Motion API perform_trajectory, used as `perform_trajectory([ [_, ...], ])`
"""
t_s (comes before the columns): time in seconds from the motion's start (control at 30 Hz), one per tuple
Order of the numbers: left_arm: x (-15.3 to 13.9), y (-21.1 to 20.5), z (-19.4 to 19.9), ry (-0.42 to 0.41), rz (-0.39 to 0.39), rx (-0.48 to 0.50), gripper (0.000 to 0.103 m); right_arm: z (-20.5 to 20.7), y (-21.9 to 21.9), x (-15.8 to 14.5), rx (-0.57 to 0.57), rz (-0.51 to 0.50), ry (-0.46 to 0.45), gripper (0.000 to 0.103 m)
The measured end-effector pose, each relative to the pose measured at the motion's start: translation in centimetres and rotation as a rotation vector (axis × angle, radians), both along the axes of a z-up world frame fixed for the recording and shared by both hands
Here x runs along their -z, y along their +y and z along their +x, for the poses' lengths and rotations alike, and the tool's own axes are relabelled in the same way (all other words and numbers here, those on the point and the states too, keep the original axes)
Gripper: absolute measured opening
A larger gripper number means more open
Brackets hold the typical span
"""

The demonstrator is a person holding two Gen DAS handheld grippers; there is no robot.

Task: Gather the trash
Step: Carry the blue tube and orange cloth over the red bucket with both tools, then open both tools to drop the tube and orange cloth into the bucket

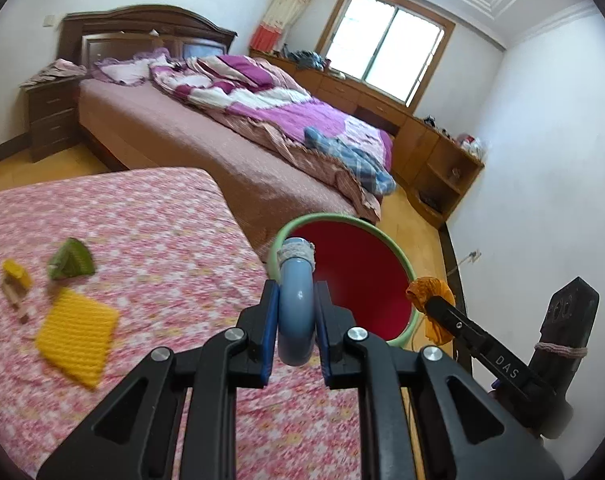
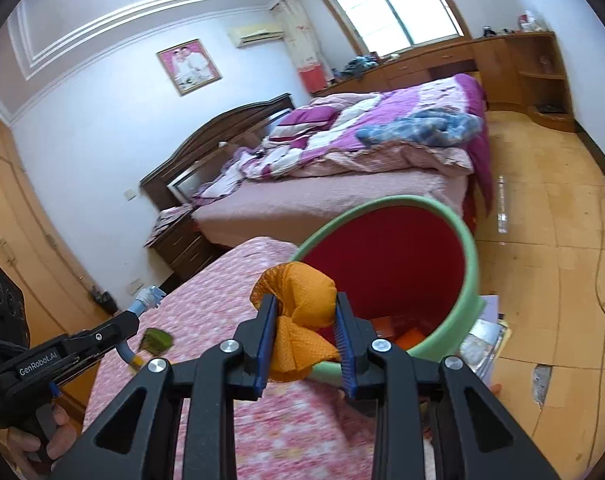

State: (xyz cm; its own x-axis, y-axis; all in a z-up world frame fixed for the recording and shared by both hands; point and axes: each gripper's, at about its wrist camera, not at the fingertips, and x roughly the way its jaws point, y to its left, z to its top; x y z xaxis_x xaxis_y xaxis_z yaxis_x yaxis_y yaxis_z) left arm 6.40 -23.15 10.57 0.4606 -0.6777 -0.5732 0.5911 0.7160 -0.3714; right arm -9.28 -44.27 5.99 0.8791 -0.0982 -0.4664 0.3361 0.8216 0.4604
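left gripper (image 1: 296, 312) clamps blue tube (image 1: 296, 312) | right gripper (image 2: 302, 332) clamps orange wad (image 2: 298, 292)

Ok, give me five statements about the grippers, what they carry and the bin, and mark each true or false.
1. The left gripper is shut on a blue tube. True.
2. The right gripper is empty. False: it is shut on an orange cloth.
3. The bin has a green rim and a red inside. True.
4. The yellow knitted square already lies in the bin. False: it lies on the pink flowered cover, next to a green wedge.
5. The bin holds nothing. False: the right wrist view shows orange pieces at its bottom.
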Motion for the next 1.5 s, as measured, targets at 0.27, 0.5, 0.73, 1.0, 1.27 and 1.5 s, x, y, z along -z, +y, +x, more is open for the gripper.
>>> perform_trajectory([
  [0.27, 3.1, -5.2, 1.6, 0.038, 0.040, 0.067, 0.017, 0.6, -3.4, 2.5, 0.057, 0.001, 0.043, 0.031],
  [0.5, 5.2, -9.0, 2.5, 0.047, 0.077, 0.125, 0.017, 1.6, -5.4, 4.5, 0.090, 0.003, 0.083, 0.031],
  [0.73, 6.7, -10.9, 2.8, 0.033, 0.123, 0.138, 0.017, 2.3, -6.6, 6.3, 0.092, 0.023, 0.114, 0.035],
  [1.0, 8.0, -11.5, 3.3, 0.067, 0.140, 0.134, 0.021, 2.6, -6.9, 7.1, 0.097, 0.031, 0.107, 0.037],
  [1.27, 7.3, -10.1, 3.3, 0.072, 0.120, 0.090, 0.031, 2.5, -6.5, 6.9, 0.090, 0.053, 0.094, 0.048],
  [1.5, 6.9, -7.3, 3.2, 0.101, 0.111, 0.019, 0.033, 2.3, -6.1, 6.6, 0.085, 0.063, 0.095, 0.057],
])
